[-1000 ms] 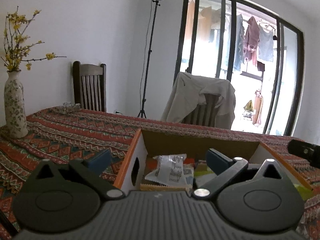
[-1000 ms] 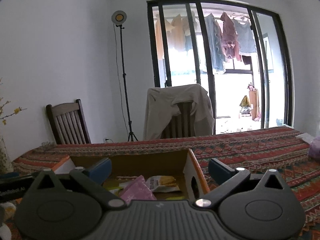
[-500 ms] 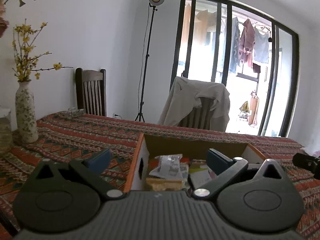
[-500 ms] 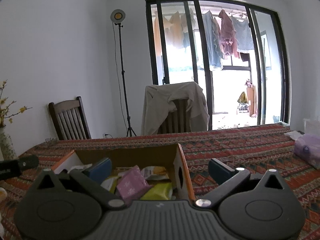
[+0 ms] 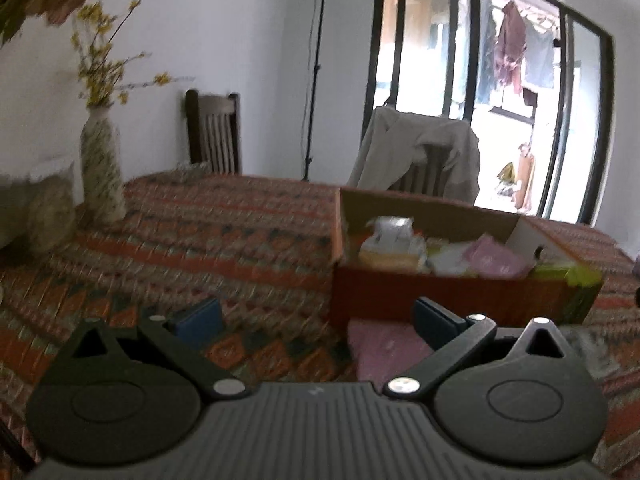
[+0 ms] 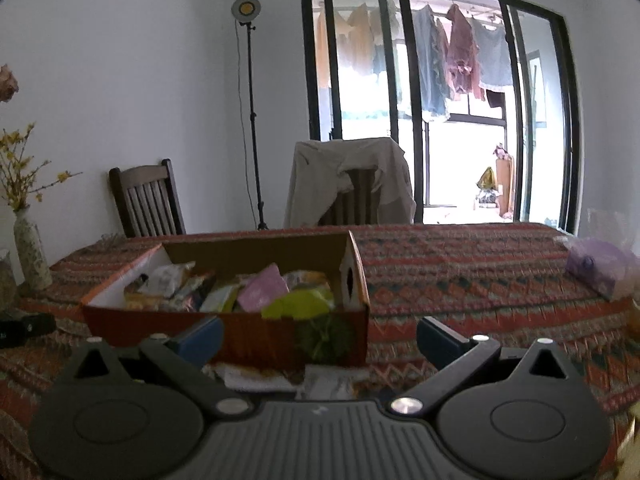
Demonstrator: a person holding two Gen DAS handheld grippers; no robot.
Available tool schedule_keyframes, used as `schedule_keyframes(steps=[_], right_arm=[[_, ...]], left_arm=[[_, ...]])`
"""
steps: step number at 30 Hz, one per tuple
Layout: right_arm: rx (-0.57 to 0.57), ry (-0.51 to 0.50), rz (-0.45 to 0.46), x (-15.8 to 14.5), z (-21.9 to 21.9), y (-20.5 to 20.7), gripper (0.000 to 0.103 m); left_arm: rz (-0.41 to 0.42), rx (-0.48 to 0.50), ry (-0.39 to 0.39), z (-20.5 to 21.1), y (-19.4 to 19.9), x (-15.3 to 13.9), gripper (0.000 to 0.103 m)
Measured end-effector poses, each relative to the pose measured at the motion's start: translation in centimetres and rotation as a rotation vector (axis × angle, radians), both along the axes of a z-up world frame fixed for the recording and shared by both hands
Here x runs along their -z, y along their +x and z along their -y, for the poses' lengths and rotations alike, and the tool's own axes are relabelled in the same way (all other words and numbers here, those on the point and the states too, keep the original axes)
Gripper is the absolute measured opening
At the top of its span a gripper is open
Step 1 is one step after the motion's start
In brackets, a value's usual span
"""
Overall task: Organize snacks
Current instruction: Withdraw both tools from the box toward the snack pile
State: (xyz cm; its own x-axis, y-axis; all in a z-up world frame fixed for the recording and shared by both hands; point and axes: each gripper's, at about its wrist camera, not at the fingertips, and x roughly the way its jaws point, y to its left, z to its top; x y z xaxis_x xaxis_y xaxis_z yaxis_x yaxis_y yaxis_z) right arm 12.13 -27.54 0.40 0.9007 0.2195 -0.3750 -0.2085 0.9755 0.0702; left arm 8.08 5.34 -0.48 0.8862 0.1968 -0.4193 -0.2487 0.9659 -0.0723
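Both grippers have drawn back from the open orange cardboard box (image 6: 256, 336) since a second ago: then their fingers straddled its side walls, now the whole near wall shows ahead of them. The left wrist view is motion-blurred.

Surface: a table under a red, zigzag-patterned woven cloth (image 6: 460, 280). Room: white walls, a black-framed glass door (image 6: 440, 100) with laundry hanging beyond it, a tall light stand (image 6: 250, 100) with a round lamp head, a dark wooden slat-back chair (image 6: 146, 200), and a second chair draped with a beige jacket (image 6: 348, 180).

Task items: assorted wrapped snack packets (image 6: 240, 292) — pink, yellow-green, white — fill the box, which sits mid-table. A flat pink packet (image 5: 384, 350) lies on the cloth just before the box, partly behind the left gripper's right-hand finger. Pale wrappers (image 6: 280, 378) lie on the cloth against the box's near wall, between the right gripper's fingers.

Left gripper (image 5: 316, 318): fingers spread wide apart, holding nothing. Right gripper (image 6: 318, 334): fingers likewise wide apart — nothing held.

Surroundings: a speckled ceramic vase (image 5: 100, 172) with yellow-flowered twigs stands at the table's left side; a purple-tinted plastic pack (image 6: 600, 268) rests at its right edge. A black device (image 6: 24, 328) shows left of the box in the right wrist view; its identity cannot be told.
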Motion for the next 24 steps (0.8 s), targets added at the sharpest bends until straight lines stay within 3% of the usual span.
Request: schedule_keyframes(steps=[7,10,24], right_arm=[[-0.007,-0.001,-0.068,2.3,0.8,-1.2,0.103],[0.004,-0.005,-0.088,2.9,1.1,-1.2,0.103],[0.026,-0.044,-0.143,4.5,1.1,0.1,0.103]], left_arm=[[-0.036,-0.005,-0.034,-1.3,-0.7,2.4,0.103],[0.002,-0.005,-0.033,-1.2,-1.1,2.3,0.103],[0.012,-0.015,-0.063,-1.7,-1.3,2.3,0.103]])
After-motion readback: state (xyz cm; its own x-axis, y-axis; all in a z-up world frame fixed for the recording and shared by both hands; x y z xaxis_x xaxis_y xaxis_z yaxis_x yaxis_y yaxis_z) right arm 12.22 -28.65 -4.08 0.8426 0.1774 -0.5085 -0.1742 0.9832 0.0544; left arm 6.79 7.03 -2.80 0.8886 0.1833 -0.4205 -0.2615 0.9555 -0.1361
